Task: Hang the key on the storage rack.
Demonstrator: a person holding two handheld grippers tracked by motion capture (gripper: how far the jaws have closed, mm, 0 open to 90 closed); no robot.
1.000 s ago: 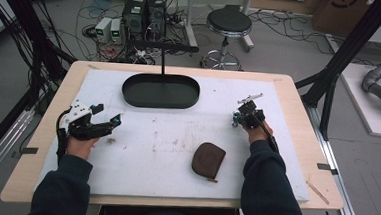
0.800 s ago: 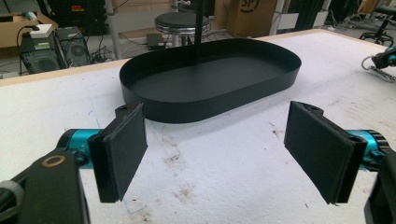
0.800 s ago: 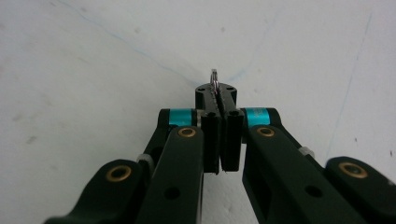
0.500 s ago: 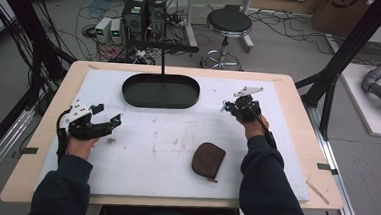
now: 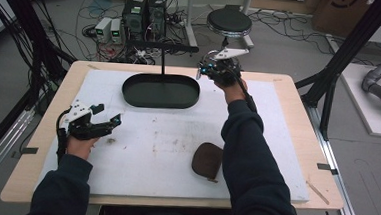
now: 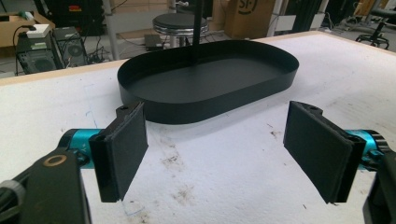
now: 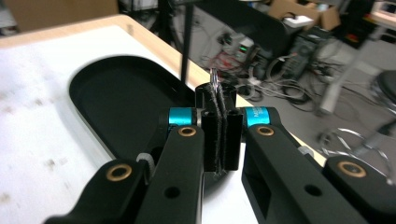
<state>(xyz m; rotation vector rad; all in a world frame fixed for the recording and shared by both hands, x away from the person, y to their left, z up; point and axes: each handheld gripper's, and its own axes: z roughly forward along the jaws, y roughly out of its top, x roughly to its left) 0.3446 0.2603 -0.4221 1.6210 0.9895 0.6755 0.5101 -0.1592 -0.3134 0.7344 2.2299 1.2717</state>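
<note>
A black oval tray (image 5: pixel 129 91) lies at the far middle of the white mat, with a T-shaped black stand (image 5: pixel 162 60) rising from its back. My right gripper (image 5: pixel 203 68) is raised above the tray's far right end, close to the stand's crossbar. In the right gripper view its jaws (image 7: pixel 218 100) are shut on a thin silvery thing (image 7: pixel 214 78) that pokes out above the pads, with the tray (image 7: pixel 116 98) below. My left gripper (image 5: pixel 109 113) rests open at the mat's left. Its pads (image 6: pixel 123 149) stand wide apart with nothing between them, facing the tray (image 6: pixel 187 112).
A brown pouch (image 5: pixel 208 159) lies on the mat near the front, beside the right forearm. Beyond the table's far edge stand a stool (image 5: pixel 230 21) and electronics boxes with cables (image 5: pixel 144 9). Black frame posts flank the table on both sides.
My right gripper has travelled from the mat's right side away and leftward, rising to the tray's far right end by the stand. The left gripper has stayed put.
</note>
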